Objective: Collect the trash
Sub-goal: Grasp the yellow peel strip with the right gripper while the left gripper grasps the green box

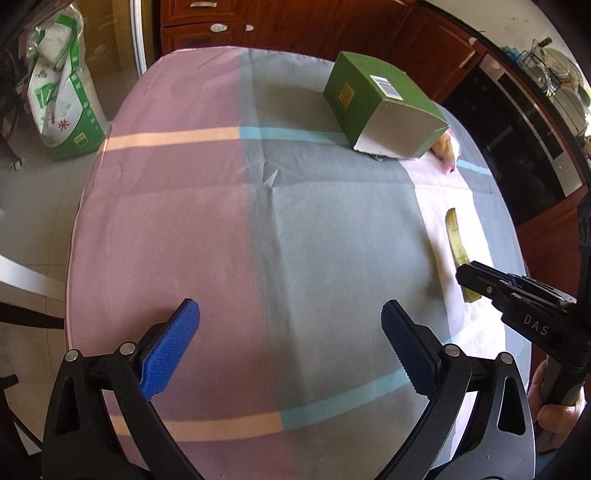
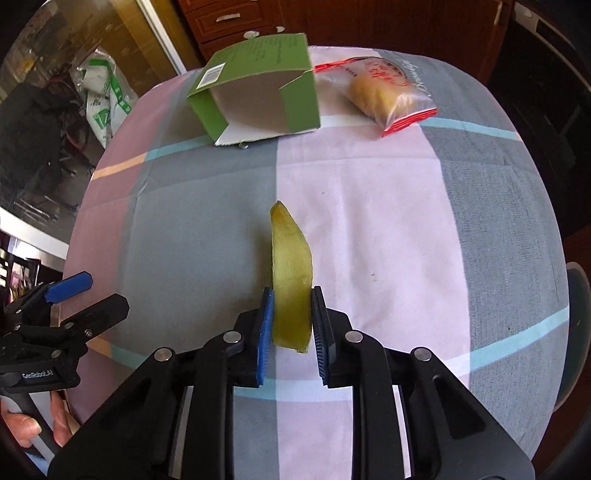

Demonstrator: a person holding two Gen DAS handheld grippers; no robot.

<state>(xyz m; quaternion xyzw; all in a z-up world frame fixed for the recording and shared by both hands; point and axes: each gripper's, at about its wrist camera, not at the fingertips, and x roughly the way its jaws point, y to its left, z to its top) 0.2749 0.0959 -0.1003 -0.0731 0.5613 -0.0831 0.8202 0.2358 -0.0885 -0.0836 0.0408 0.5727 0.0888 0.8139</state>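
A yellow-green strip of peel [image 2: 291,280] lies lengthwise on the plaid tablecloth [image 2: 388,221]. My right gripper [image 2: 292,317] is shut on its near end, both blue pads pressed against its sides. In the left wrist view the peel [image 1: 453,236] runs away from the right gripper [image 1: 474,275], which covers its near end. My left gripper [image 1: 290,332] hovers open over bare cloth with nothing between its pads; it also shows at the left edge as the left gripper [image 2: 90,297]. An open green carton [image 2: 258,85] lies on its side at the far end.
A clear red-edged bag with a bun [image 2: 384,88] lies right of the carton [image 1: 380,103]. A green and white sack [image 1: 62,92] stands on the floor beyond the table's left edge. Wooden cabinets [image 1: 295,22] and a dark oven [image 1: 524,133] lie behind. A hand [image 1: 557,410] grips the right handle.
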